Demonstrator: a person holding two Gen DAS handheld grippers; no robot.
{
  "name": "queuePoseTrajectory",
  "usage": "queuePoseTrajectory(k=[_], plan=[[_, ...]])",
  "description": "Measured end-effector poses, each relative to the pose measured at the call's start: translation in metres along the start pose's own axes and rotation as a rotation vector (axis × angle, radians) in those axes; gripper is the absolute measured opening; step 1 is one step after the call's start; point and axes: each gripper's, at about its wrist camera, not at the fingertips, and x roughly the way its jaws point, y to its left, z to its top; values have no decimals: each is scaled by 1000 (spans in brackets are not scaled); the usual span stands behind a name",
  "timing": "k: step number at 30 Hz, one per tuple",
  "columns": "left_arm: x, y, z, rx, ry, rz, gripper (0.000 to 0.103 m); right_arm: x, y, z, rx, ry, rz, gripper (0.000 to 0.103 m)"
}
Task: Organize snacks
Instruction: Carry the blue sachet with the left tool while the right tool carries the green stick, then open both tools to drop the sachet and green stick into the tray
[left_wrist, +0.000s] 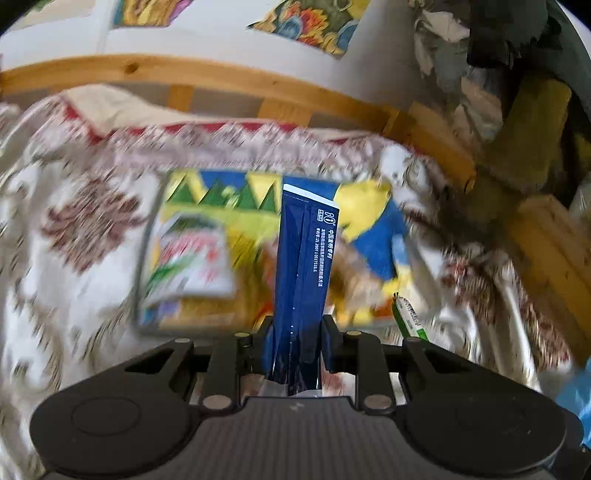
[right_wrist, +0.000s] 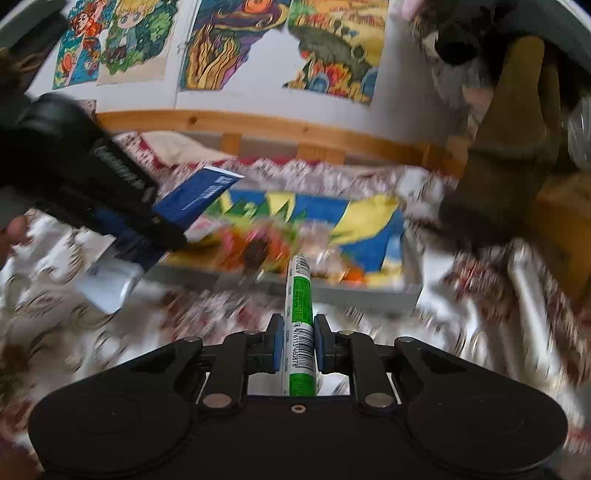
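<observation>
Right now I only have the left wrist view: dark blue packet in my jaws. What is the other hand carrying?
Observer: The right gripper is shut on a green-and-white stick pack, barcode facing the camera.
Operator: Where is it relative to the tray?
Observer: In front of the colourful tray, the pack's tip pointing over its near wall.
Operator: And my left side from there?
Observer: The left gripper comes in from the left, the dark blue packet sticking out toward the tray.
</observation>
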Motion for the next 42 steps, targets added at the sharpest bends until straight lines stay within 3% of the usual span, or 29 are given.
queuePoseTrajectory(k=[6,11,19,28,30,32,34,37,42], plan=[[42,-14,40,36,-30,3,27,47,-27,41,-6,-61,-19,18],[79,-16,64,40,-17,7,27,94,-48,62,8,-54,-34,18],[125,-16,83,33,78,27,27,151,-70,61,66,55,-9,18],[144,-18,81,5,119,37,30,169,-81,51,127,106,10,18],[144,-18,81,-8,119,37,33,167,-78,49,106,99,-6,19],[143,-18,81,-26,115,35,59,165,-76,48,97,81,-22,24],[141,-18,82,-44,103,44,70,162,-77,51,103,72,-24,31],[134,-18,83,-55,87,48,73,153,-78,57,109,49,-28,34],[107,-18,83,-72,-15,46,86,129,-84,71,145,-10,-26,52]])
